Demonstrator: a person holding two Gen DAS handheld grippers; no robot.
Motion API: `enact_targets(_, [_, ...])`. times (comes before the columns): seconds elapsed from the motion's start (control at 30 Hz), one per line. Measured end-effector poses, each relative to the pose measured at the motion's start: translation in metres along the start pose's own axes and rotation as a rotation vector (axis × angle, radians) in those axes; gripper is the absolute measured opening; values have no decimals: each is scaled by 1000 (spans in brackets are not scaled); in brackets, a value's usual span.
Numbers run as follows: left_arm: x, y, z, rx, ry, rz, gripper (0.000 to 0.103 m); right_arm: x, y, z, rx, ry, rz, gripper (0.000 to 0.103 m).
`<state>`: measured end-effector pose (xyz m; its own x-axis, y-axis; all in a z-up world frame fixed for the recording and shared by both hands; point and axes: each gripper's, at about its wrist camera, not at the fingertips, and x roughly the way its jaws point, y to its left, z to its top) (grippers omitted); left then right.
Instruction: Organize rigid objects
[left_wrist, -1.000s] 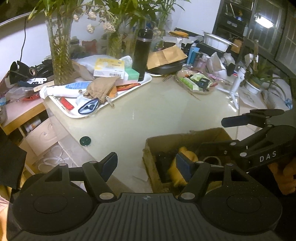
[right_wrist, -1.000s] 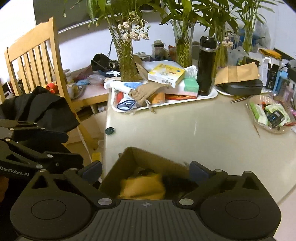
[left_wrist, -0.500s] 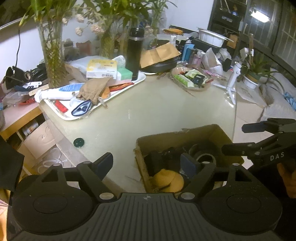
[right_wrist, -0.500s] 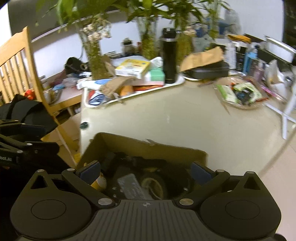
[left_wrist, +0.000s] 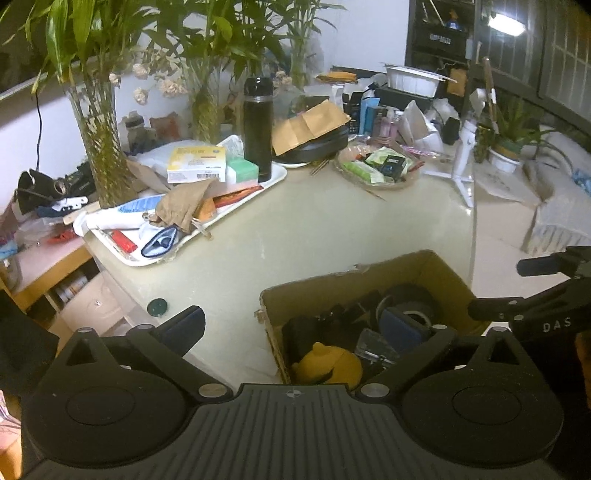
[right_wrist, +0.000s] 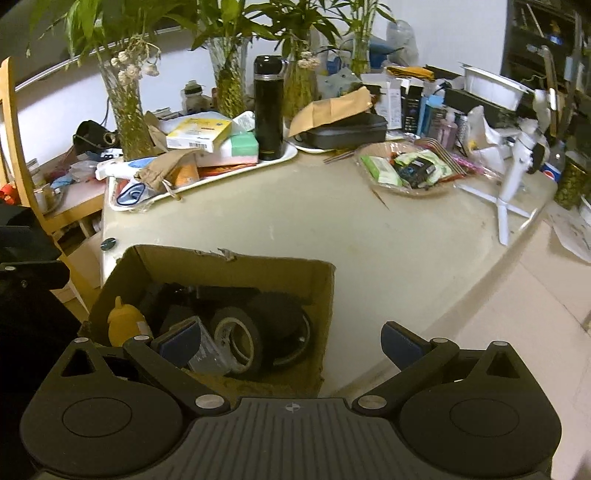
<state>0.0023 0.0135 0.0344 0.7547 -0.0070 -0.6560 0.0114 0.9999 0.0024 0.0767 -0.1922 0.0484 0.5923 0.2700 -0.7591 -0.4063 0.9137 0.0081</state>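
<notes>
Box (left_wrist: 345, 280) sits at the near edge of the table (left_wrist: 295, 229), open top, stuffed with odds and ends: a yellow toy (left_wrist: 327, 363) in the near-left corner, a tape roll (right_wrist: 238, 338) next to it, plus some dark bits I can't make out. Left gripper (left_wrist: 291, 326) hangs over the box's left wall with its jaws spread wide, they've just been opening and nothing's between them; one pad is over the box, the other over bare tabletop. Right gripper (right_wrist: 290, 343) is spread open too, nothing in it, straddling the box's right wall, left pad above the tape roll and right pad out past the table edge. Further back there's a white tray (left_wrist: 236, 210) piled with stuff, a black flask (left_wrist: 258, 129) standing upright on its far end, and a snack bowl (right_wrist: 408, 171) off to the right.
</notes>
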Motion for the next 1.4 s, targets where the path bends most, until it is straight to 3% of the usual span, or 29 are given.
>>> enact_targets(0.2, [3, -3, -6, 8, 39, 25, 103, 3, 4, -10, 10, 30, -11, 103])
enact_targets(0.6, [26, 6, -20, -52, 250, 59, 103, 22, 4, -29, 38, 224, -40, 103])
enact_targets(0.97, [28, -4, -27, 12, 290, 82, 103, 26, 9, -37, 27, 277, -10, 103])
enact_targets(1.4, [32, -11, -34, 48, 334, 46, 103, 27, 10, -38, 18, 281, -8, 103])
